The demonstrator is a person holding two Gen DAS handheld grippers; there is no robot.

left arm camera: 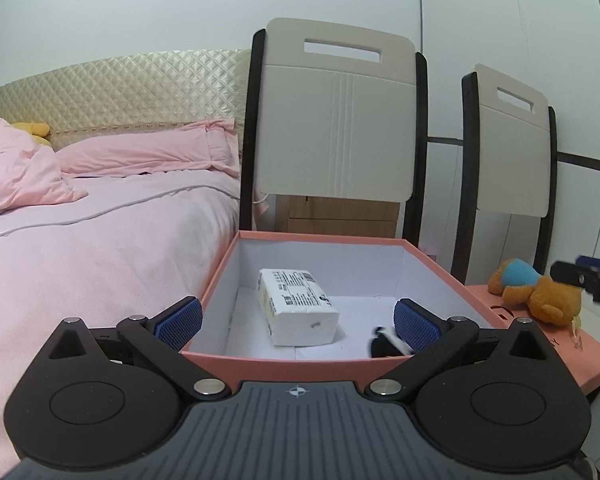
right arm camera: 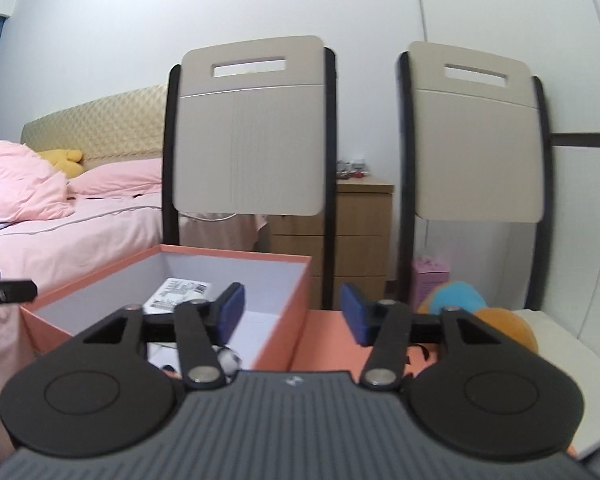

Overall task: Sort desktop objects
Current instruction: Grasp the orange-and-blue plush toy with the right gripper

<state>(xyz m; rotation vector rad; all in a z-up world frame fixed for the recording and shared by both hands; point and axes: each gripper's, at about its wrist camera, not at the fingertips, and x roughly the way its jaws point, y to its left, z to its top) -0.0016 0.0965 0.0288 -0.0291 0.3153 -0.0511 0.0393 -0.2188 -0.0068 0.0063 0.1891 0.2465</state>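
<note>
Left wrist view shows the whole tissue pack (left arm camera: 299,306) inside the pink box (left arm camera: 236,256), between my left fingers (left arm camera: 297,322), spread apart. Right view half hides it; my right fingers (right arm camera: 292,316) are apart too, over the box's right wall.

Left gripper (left arm camera: 296,322): hovering at the near edge of the box, its blue-padded jaws standing wide apart with nothing between them.
Box (left arm camera: 440,268): sitting open, salmon-pink outside and white inside.
Tissue pack (left arm camera: 298,306): lying on the box floor, white, with its printed label facing up.
Black-and-white item (left arm camera: 382,342): lying in the box's near right corner, partly hidden by the right finger.
Plush toy (left arm camera: 536,292): lying on the pink lid (left arm camera: 588,354) just right of the box.
Right gripper (left arm camera: 588,280): showing only as a dark piece at the right edge.
</note>
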